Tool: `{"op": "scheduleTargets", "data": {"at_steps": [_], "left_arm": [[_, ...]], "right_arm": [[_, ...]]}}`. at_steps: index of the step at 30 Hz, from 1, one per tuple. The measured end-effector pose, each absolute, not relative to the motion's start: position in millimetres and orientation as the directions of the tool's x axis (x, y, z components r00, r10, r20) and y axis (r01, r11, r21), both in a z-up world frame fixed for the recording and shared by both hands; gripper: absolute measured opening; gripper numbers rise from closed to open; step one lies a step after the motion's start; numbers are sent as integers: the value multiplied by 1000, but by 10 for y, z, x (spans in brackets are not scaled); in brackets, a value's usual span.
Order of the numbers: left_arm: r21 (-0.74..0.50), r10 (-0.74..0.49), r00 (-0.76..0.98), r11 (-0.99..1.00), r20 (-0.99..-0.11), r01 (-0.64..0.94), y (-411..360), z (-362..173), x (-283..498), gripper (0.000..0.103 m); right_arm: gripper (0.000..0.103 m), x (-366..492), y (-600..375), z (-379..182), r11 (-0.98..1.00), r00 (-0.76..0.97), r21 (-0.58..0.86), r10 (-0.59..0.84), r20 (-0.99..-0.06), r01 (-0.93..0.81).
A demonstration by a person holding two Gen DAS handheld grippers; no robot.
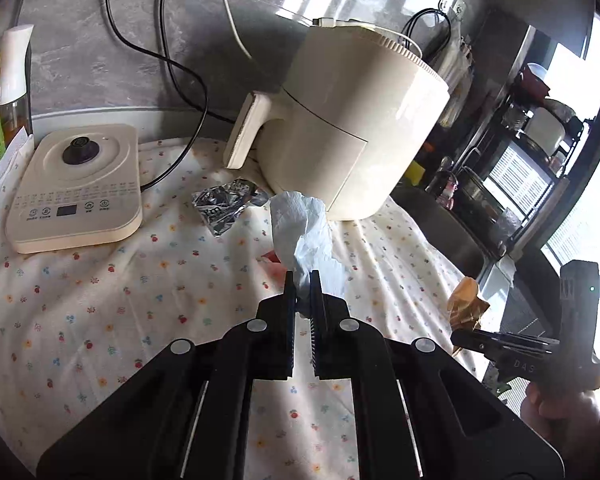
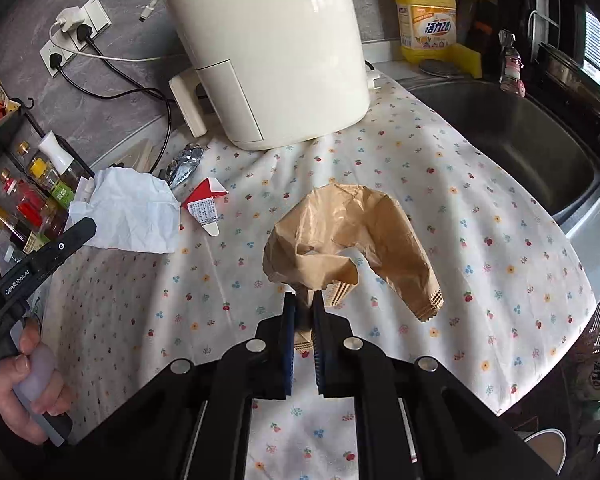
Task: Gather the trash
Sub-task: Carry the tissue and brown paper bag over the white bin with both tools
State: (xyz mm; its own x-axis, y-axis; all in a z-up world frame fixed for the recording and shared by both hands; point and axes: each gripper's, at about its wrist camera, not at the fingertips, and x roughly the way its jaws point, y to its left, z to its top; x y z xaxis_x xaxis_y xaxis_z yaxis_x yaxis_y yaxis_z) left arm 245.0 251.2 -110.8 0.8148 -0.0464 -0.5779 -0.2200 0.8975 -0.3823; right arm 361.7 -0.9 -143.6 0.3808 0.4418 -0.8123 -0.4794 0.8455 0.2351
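My left gripper is shut on a crumpled white paper, which stands up from the jaws above the floral cloth. My right gripper is shut on a crumpled brown paper bag, lifted off the cloth. In the right wrist view the white paper hangs at the left, in front of the left gripper. In the left wrist view the brown bag shows at the right edge. A silver foil wrapper and a red-and-white carton scrap lie on the cloth.
A cream air fryer stands at the back of the cloth, and a kettle base with a black cord lies to its left. A steel sink lies to the right, with a yellow detergent bottle behind it. Condiment bottles line the left.
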Motion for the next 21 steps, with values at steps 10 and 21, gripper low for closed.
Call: {"op": "scheduleTargets", "data": {"at_steps": [10, 21], "left_arm": [[-371, -180, 803, 927, -568, -55, 1541, -956, 2744, 7], [-367, -365, 719, 916, -591, 163, 176, -1023, 3027, 7]], "right_arm": [[9, 3533, -1191, -1386, 917, 456, 240, 370, -809, -319], [9, 3205, -2680, -1470, 970, 519, 235, 236, -821, -69]]}}
